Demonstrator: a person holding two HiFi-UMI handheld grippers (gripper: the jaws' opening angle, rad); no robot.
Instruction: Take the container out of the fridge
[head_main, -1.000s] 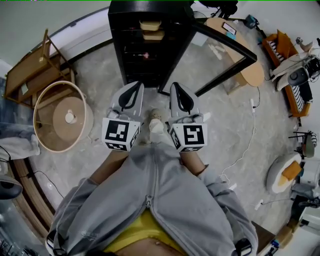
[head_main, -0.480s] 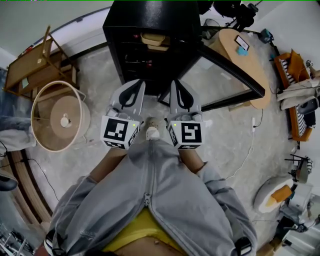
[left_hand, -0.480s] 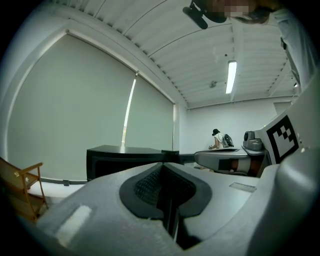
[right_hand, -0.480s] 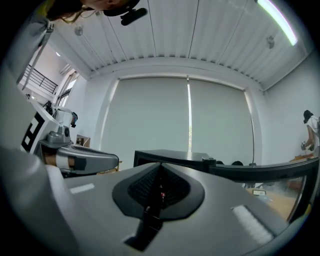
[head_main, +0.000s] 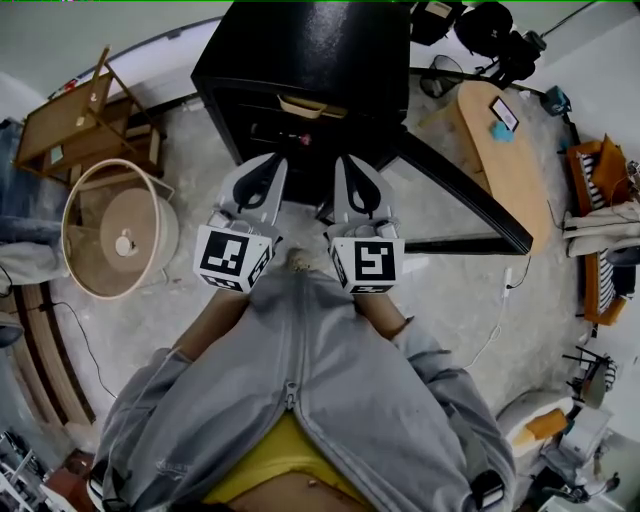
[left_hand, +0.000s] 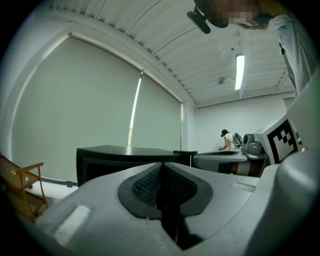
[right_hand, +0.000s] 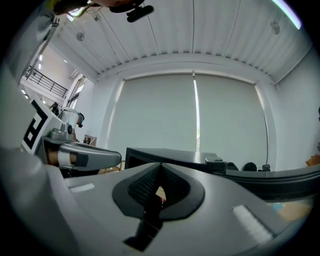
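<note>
Fridge (head_main: 300, 50) now nearer; L gripper (head_main: 264, 170) jaws just opening, R gripper (head_main: 350, 168) closed, both empty.

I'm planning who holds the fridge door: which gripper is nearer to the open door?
Right. The right gripper is beside the hinged end of the door; the left gripper is farther left, facing the fridge.

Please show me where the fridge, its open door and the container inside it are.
fridge (head_main: 300, 40), head view, on its black top.
door (head_main: 468, 192), head view, on its dark frame.
container (head_main: 308, 106), head view, on its tan front edge.
</note>
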